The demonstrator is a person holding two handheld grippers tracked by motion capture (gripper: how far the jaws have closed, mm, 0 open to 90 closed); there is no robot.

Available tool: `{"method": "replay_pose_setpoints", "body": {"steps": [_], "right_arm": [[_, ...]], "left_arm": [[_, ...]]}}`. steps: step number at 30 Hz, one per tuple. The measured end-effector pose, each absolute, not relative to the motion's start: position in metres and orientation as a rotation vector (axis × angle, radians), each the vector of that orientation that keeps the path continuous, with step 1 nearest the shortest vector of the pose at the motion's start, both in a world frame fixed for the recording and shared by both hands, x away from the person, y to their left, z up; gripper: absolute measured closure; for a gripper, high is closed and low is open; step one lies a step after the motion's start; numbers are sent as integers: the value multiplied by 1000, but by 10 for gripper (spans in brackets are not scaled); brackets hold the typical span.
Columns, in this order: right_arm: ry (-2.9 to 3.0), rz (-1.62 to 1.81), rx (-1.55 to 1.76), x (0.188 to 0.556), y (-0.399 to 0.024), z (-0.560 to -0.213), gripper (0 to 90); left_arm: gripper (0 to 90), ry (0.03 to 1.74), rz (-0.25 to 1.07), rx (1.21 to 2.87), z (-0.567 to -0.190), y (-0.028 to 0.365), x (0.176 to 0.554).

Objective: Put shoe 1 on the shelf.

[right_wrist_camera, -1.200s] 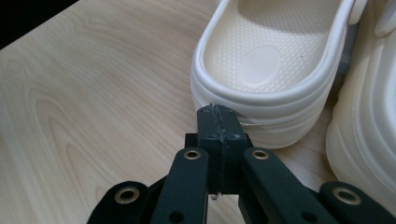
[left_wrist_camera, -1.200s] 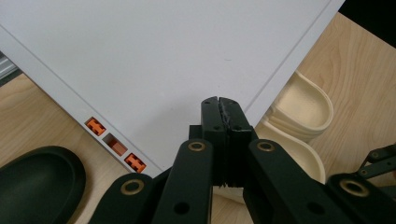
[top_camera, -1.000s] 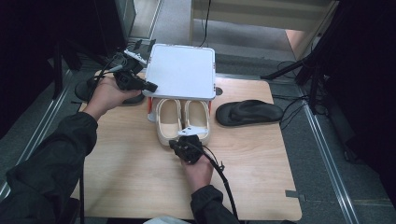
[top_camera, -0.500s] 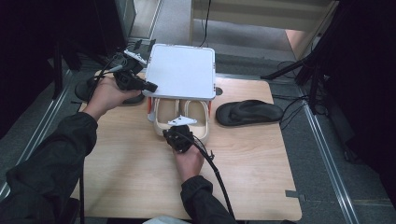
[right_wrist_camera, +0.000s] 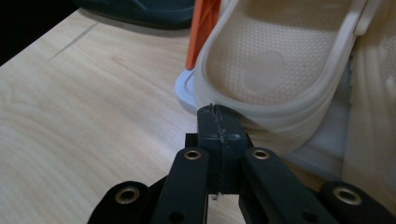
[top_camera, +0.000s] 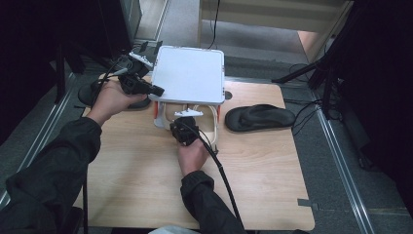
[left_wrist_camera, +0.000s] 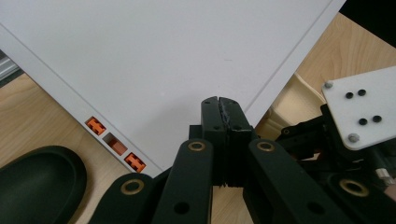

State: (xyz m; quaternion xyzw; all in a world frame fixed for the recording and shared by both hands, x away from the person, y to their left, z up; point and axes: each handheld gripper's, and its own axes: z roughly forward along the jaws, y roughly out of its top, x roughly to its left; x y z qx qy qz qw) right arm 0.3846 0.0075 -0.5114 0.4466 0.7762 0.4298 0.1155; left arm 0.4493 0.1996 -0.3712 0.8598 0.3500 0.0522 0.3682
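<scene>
A white two-level rack has a flat white top (top_camera: 189, 73) (left_wrist_camera: 154, 60) on orange legs (right_wrist_camera: 203, 32). A pair of beige sandals (top_camera: 210, 124) sits on its lower shelf. My left gripper (top_camera: 158, 90) (left_wrist_camera: 219, 100) is shut with nothing in it, its tips resting at the top's front left corner. My right gripper (top_camera: 187, 119) (right_wrist_camera: 218, 109) is also shut and holds nothing. Its tips are against the heel rim of the left beige sandal (right_wrist_camera: 271, 60), close to the front left leg.
A black sandal (top_camera: 260, 117) lies on the wooden table (top_camera: 272, 180) right of the rack. Another black sandal (top_camera: 90, 95) (left_wrist_camera: 37, 182) lies left of it, by my left hand. A cable (top_camera: 224, 175) trails back from the right gripper.
My right gripper has moved away from the person and slightly left, up to the heel of the beige sandals. The left gripper has stayed at the rack's corner.
</scene>
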Motion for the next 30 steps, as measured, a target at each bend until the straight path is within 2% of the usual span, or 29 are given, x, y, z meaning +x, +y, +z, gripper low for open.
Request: {"method": "replay_pose_setpoints", "body": {"steps": [12, 21, 30], "right_arm": [[2280, 1289, 1313, 390, 8, -512, 900], [2312, 1352, 1228, 370, 0, -496, 900], [2349, 1414, 1209, 345, -33, -484, 900]], "left_arm": [[900, 898, 132, 2204, -372, 200, 450], [900, 902, 128, 2200, -372, 201, 450], [900, 905, 128, 2195, -372, 201, 450]]}}
